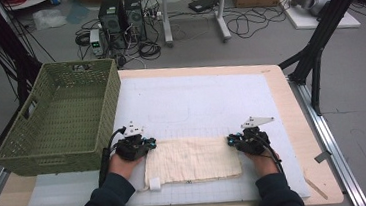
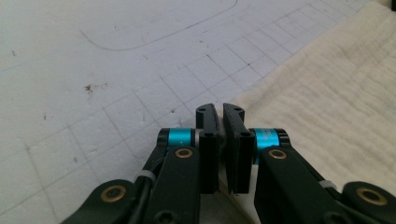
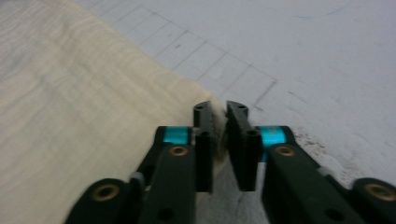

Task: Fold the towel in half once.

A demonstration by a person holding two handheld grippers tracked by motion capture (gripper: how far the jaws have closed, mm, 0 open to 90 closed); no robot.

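A cream cloth [image 1: 192, 159] lies flat on the white mat [image 1: 206, 101] that covers the surface [image 1: 303, 122], near the person's edge. It is folded into a long strip that runs from left to right.

The left claw [image 1: 150, 144] sits at the far left corner of the cloth. In the left gripper view its jaws are drawn together, and the corner of the cloth [image 2: 327, 107] goes in between them, so the left claw [image 2: 220, 112] is clamped on the cloth.

The right claw [image 1: 230, 140] sits at the far right corner. In the right gripper view the cloth [image 3: 84, 107] fills the left side, and its corner is pinched in the narrow gap of the right claw [image 3: 220, 109], which is also clamped on it.

The cloth lies between both claws. A green basket [image 1: 62, 118] stands on the left of the surface, just beside the left hand [image 1: 123, 158].
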